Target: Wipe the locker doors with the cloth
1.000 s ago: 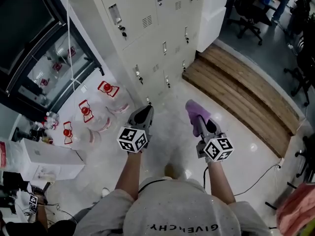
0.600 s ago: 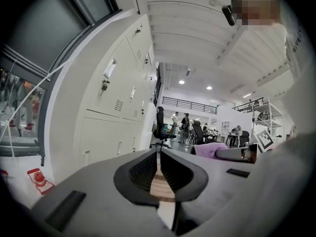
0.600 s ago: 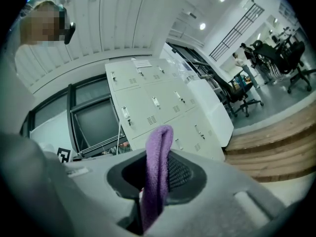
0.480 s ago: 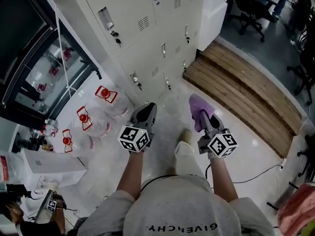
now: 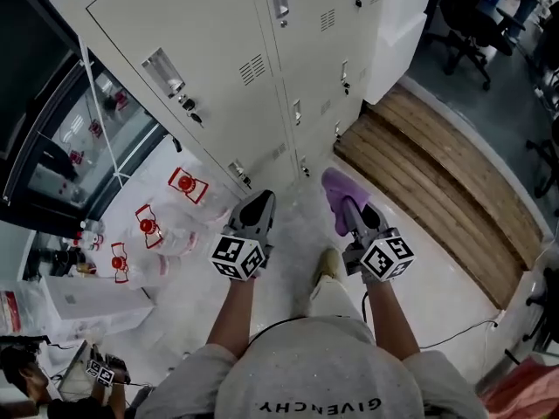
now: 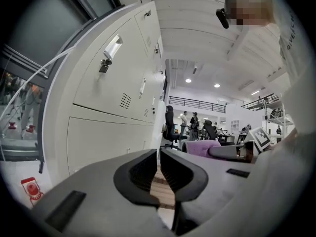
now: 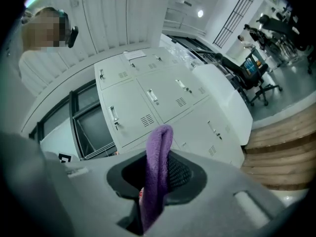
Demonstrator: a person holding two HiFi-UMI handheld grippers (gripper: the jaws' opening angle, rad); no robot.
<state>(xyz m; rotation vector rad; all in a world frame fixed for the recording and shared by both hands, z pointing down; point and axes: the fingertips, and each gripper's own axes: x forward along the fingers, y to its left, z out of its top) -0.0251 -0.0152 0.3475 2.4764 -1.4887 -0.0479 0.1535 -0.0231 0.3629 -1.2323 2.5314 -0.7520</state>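
A bank of pale grey locker doors (image 5: 236,68) fills the upper part of the head view, each with a handle and a key lock. My right gripper (image 5: 351,209) is shut on a purple cloth (image 5: 334,190), which sticks out past its jaws toward the bottom lockers without touching them. In the right gripper view the cloth (image 7: 157,167) hangs folded between the jaws, with the lockers (image 7: 148,102) beyond. My left gripper (image 5: 258,202) is shut and holds nothing; its view shows the jaws (image 6: 159,158) closed, the lockers (image 6: 108,107) at the left and the cloth (image 6: 201,147) at the right.
Several clear water jugs with red labels (image 5: 144,225) lie on the floor to the left, beside a glass-fronted cabinet (image 5: 61,138). A wooden step (image 5: 437,173) runs along the right. A white box (image 5: 87,293) sits at lower left. Office chairs (image 5: 476,20) stand at the far right.
The view has moved closer to the lockers, which now look larger. Both grippers keep their pose in front of the person; the right one with the cloth has shifted slightly left.
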